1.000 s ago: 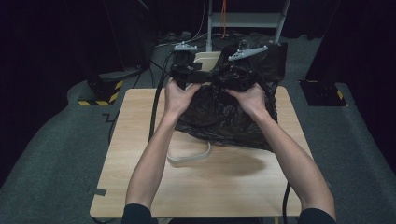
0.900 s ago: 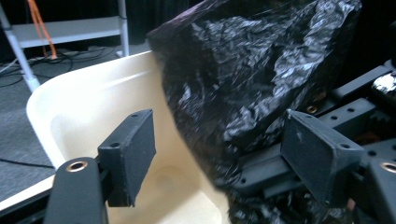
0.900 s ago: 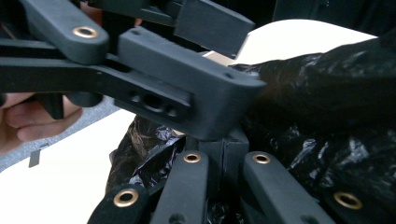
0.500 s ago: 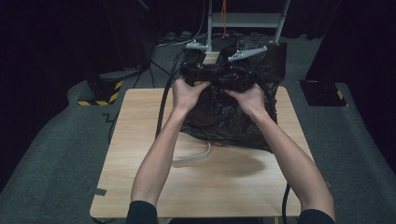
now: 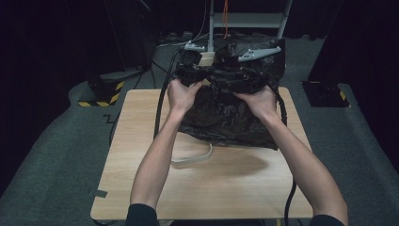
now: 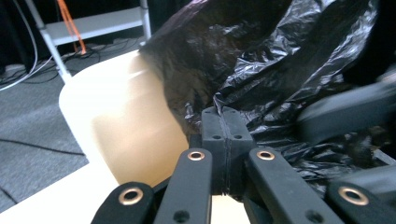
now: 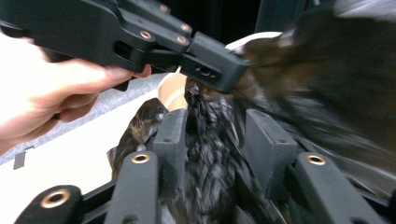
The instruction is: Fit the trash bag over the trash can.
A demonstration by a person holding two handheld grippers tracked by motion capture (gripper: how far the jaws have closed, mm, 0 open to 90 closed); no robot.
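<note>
Black crinkled plastic bag [image 5: 226,117] at upper centre of frame, on light wooden tabletop [image 5: 141,188]. Left tool [image 6: 226,135] just closed, pads together pinching bag's edge. Right tool [image 7: 215,140] just opening, bag film betw. parted pads.

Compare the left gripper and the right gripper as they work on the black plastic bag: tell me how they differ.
The left gripper has just closed, its pads meeting on an edge of the black plastic bag; the right gripper has just opened, its pads apart with crumpled film loose between them. The left gripper sits by the pale rounded container that the bag drapes; the right gripper faces the left hand. Both are black two-jaw tools held at the bag's top.
</note>
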